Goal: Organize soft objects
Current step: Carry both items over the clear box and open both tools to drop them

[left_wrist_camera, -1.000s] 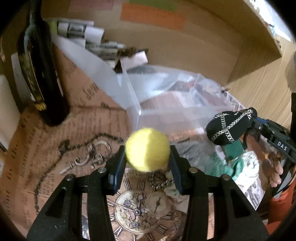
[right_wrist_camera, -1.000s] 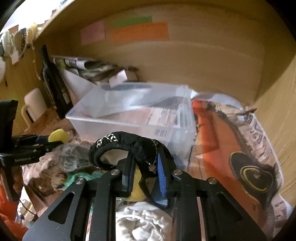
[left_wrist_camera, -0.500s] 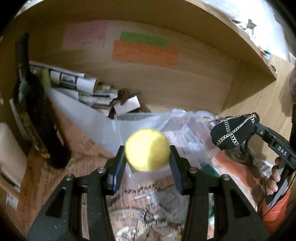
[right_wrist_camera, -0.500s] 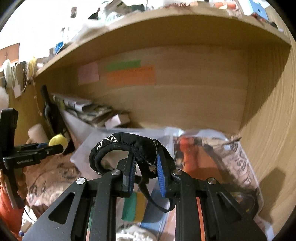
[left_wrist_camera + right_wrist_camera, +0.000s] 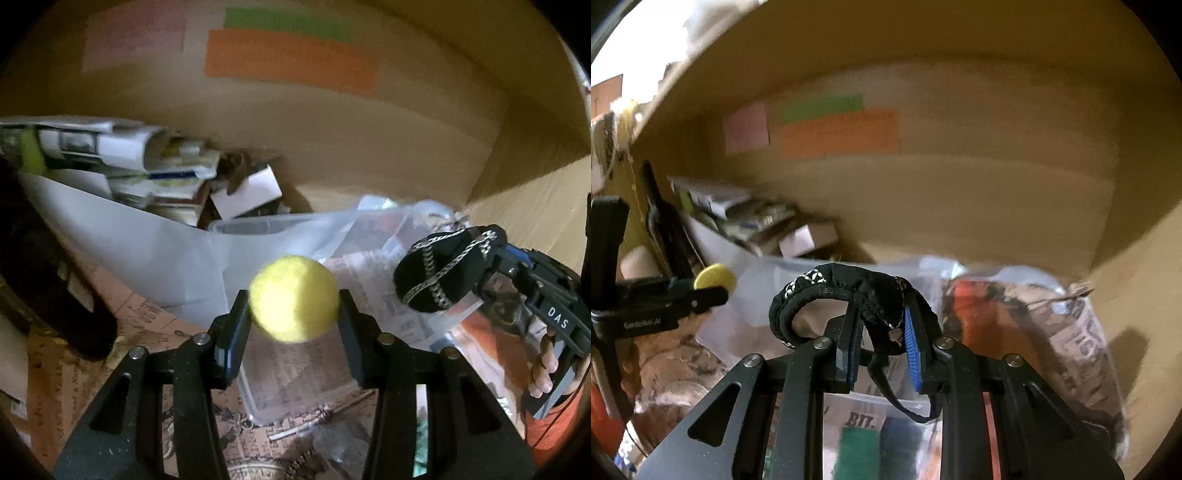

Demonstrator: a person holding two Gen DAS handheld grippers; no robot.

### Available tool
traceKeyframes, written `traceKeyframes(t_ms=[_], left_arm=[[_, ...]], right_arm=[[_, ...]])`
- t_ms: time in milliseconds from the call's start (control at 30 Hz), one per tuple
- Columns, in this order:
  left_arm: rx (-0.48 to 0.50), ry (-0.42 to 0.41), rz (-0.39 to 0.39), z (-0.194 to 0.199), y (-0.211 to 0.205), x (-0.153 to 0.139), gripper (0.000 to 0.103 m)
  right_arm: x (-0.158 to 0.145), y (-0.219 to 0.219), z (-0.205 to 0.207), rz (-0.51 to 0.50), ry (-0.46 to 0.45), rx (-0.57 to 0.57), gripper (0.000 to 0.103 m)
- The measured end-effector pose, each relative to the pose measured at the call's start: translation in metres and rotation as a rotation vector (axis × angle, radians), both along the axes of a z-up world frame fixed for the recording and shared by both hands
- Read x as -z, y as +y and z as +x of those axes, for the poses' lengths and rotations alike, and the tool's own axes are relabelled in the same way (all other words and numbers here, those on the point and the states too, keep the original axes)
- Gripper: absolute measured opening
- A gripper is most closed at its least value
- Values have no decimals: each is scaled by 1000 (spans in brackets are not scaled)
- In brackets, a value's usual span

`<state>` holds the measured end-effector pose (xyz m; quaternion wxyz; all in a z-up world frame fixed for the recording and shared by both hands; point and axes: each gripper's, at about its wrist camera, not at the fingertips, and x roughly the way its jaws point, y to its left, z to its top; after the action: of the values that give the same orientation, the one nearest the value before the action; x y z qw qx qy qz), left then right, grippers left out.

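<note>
My left gripper (image 5: 294,306) is shut on a yellow felt ball (image 5: 294,298) and holds it above the near end of a clear plastic bin (image 5: 295,373). The ball also shows in the right wrist view (image 5: 714,277). My right gripper (image 5: 881,343) is shut on a black fabric pouch with silver chain trim (image 5: 849,291). In the left wrist view the pouch (image 5: 445,271) hangs over the bin's right side. The bin (image 5: 768,295) lies below and ahead of both grippers.
The scene is inside a wooden shelf with coloured notes (image 5: 291,61) on the back wall. Rolled papers and a small box (image 5: 243,192) are stacked at the back left. A dark bottle (image 5: 55,295) stands at left. Printed paper lines the shelf floor (image 5: 74,369). A green sponge (image 5: 858,452) lies below the right gripper.
Both grippers have risen and moved forward over the bin, each keeping its object. The jewellery and clock print on the floor have dropped out of the left view.
</note>
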<state>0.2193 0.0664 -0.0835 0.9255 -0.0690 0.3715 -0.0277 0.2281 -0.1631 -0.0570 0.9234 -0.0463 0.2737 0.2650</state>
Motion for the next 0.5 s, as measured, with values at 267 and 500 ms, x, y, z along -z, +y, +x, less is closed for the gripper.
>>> traceKeyframes(t_ms=[267,500], left_arm=[[55,88,97,31,-23,28,45],[75,121,103,39,-31,38,47]], right_arm=[[33,23,25,-106,125,-51,19],[43,27,28,-144,168,-65,22]])
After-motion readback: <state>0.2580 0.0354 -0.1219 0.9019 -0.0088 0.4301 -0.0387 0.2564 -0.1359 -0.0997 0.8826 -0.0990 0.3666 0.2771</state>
